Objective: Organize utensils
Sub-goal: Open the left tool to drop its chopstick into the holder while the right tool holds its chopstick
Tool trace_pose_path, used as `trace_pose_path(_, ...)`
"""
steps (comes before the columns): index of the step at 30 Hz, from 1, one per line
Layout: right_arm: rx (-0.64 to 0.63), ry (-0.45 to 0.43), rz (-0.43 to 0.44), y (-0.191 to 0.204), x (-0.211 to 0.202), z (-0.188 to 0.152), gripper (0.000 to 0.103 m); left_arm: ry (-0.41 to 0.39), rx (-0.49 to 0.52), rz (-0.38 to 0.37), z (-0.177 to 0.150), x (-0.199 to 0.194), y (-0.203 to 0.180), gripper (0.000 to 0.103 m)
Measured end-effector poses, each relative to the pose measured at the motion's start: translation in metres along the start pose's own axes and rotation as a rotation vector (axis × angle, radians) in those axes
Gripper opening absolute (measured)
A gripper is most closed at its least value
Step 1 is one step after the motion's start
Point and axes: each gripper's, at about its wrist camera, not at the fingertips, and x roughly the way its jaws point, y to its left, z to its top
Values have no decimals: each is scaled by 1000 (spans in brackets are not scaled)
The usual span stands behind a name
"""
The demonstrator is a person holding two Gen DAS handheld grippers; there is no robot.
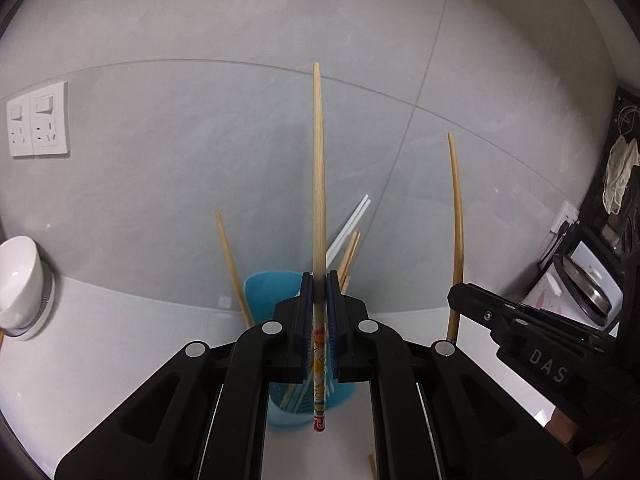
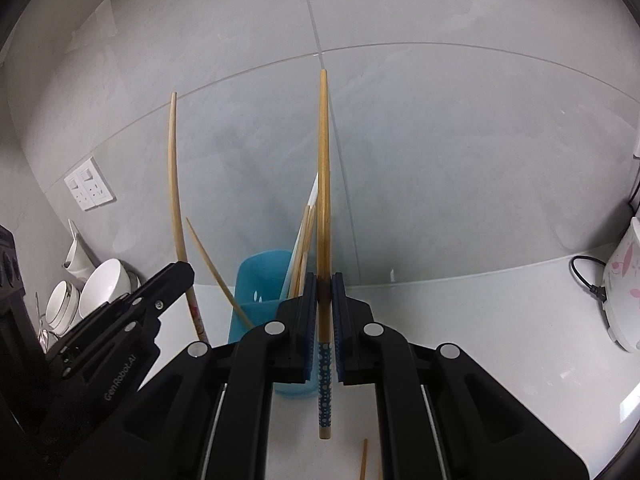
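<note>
Left gripper [image 1: 319, 280]: closed tight on a chopstick [image 1: 319, 168] with a colourful printed end; the stick stands upright between the pads, plain tip up, printed end hanging just above the surface [image 1: 120, 340].
Left gripper's chopstick against the holder: it hangs in front of the blue holder [image 1: 262, 292], which sits on the surface right behind the gripper's fingertips and is partly hidden by them.
Blue holder contents: one wooden chopstick [image 1: 232, 264] leans out to the left; several wooden ones [image 1: 350, 250] and a white pair [image 1: 348, 226] lean to the right.
Right gripper [image 2: 325, 280]: closed tight on a chopstick with a blue dotted end [image 2: 324, 184]; it too stands upright, tip up, dotted end low over the surface.
Right gripper's chopstick against the holder: the holder [image 2: 256, 280] stands just left of and behind it, with the leaning sticks close beside the held one.
The two grippers: side by side, near each other, both in front of the holder.
Left side of scene: white bowls [image 2: 102, 286] by the wall; a double wall socket [image 1: 38, 124] above.
Near edge: a loose wooden chopstick [image 2: 364, 458] lies on the surface under the right gripper.
Right side of scene: a white appliance [image 2: 624, 280] with pink flowers and a black cord [image 2: 586, 276].
Backdrop: grey tiled wall [image 1: 200, 40].
</note>
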Motion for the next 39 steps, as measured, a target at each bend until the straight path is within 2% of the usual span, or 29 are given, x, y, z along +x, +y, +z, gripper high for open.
trace_pose_path(11,20,0,11,-7,22,1,7,-35,11,-39,-13,33,9,6)
trace_pose_path(16,14,27,21,-7,31,-4,7,-24,38,-21,-23,40,9,6)
trace_pose_path(23,14,42,29,-8,35,-10,7,21,51,-3,-36,53,7,6)
trace_pose_path(32,15,52,34,-6,34,-12,7,79,59,18,-37,55,8,7)
trace_pose_path(36,6,47,42,-4,30,-12,7,93,65,44,-33,44,9,16)
trace_pose_path(38,0,43,46,-3,30,-12,7,111,75,75,-30,41,7,32)
trace_pose_path(39,0,41,48,-3,29,-11,7,124,71,93,-29,37,9,36)
